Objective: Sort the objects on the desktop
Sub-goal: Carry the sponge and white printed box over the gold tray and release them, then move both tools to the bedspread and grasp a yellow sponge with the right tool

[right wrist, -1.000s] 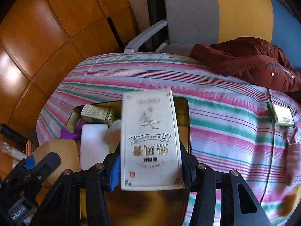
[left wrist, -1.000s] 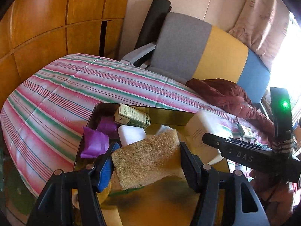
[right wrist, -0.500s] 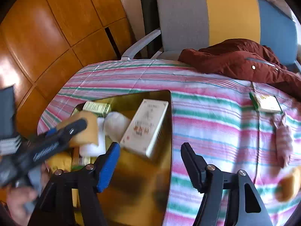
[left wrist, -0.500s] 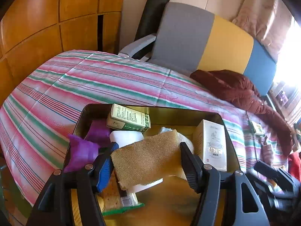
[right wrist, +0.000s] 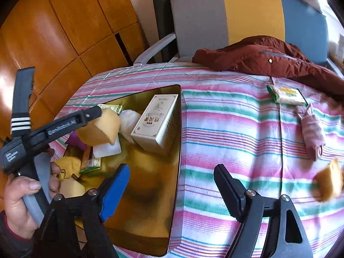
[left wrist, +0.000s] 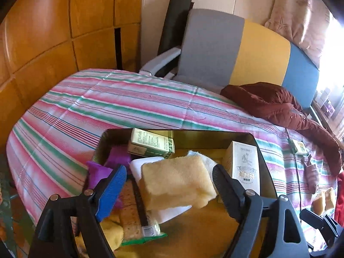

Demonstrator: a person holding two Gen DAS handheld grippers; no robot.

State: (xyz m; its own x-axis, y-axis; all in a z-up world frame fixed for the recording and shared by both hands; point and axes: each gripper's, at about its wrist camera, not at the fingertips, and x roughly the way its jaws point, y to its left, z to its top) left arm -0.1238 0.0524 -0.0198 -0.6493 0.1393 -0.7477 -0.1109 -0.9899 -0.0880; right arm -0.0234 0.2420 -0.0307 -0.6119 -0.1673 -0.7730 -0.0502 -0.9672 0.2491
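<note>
A: What has changed at the left gripper [left wrist: 169, 185]?
B: Its fingers are opening; the sponge [left wrist: 177, 183], clamped before, drops free above the tray [left wrist: 266, 178].
A: And my right gripper [right wrist: 172, 190]?
B: Opening, empty; the white box [right wrist: 157, 121] now lies in the tray's far right corner.

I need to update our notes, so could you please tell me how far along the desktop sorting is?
Done: the gold tray already holds the white box, a green carton, purple items and a snack packet. In hand: the left hand-held gripper is opening around a yellow sponge over the tray; the right hand-held gripper is opening, empty. Left: a green packet, a pink cloth and another sponge on the striped cloth.
</note>
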